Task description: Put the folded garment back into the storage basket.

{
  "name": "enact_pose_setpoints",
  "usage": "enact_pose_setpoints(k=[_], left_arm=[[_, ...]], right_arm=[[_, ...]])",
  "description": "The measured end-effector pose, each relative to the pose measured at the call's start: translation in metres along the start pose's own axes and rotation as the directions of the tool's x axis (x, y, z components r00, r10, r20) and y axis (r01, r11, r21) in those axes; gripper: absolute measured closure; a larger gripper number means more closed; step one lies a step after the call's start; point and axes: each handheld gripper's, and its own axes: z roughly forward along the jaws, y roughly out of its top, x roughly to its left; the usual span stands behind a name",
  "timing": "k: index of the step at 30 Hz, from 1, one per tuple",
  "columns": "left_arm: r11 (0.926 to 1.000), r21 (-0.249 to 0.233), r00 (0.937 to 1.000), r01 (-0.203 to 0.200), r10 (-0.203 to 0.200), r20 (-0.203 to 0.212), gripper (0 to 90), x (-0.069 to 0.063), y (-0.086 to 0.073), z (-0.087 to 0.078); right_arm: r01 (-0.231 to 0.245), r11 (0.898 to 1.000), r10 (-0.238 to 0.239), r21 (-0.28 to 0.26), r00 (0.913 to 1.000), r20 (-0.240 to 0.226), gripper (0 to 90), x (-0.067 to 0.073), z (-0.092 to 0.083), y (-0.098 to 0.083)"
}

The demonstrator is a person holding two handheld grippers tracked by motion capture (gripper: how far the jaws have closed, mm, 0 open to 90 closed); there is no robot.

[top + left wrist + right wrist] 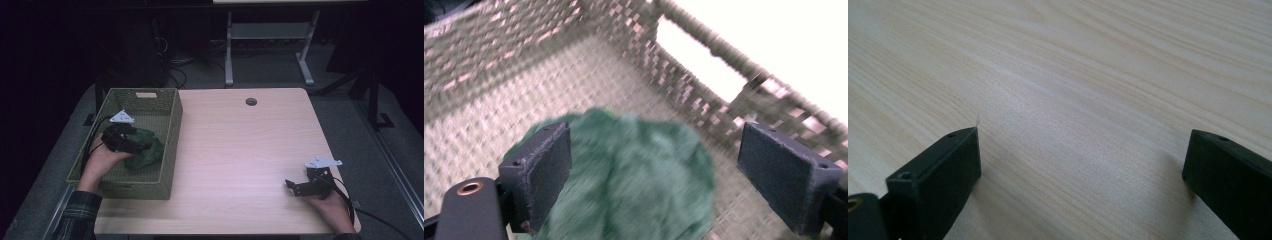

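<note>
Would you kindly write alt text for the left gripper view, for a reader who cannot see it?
A crumpled dark green cloth lies on the floor of a woven olive basket, seen between the wide-open black jaws of the left tongs. The basket wall behind has a handle slot through which bright light shows. The picture is somewhat blurred.

Left gripper view motion-blurred: weave of olive-green woven basket [634, 45] smeared, dark green fuzzy cloth lump [639, 185] cut off at bottom edge. High view: left gripper [125, 140] hides part of cloth lump [150, 152]. Right gripper [1080, 165] jaws cropped at bottom edge of right gripper view.
</note>
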Motion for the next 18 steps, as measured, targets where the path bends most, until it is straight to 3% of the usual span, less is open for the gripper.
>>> enact_pose_setpoints(k=[7,18], left_arm=[[0.9968,-0.07,0.9989,-0.037,0.039,0.027,13.7,-0.027,0.022,-0.003],[0.9897,-0.125,0.9928,-0.069,0.081,0.089,13.7,-0.079,0.052,0.007]], right_arm=[[-0.001,1.0,0.001,0.0,1.0,0.0,1.9,0.0,0.0,0.0],[0.0,1.0,0.0,0.0,1.0,0.0,1.9,0.0,0.0,0.0]])
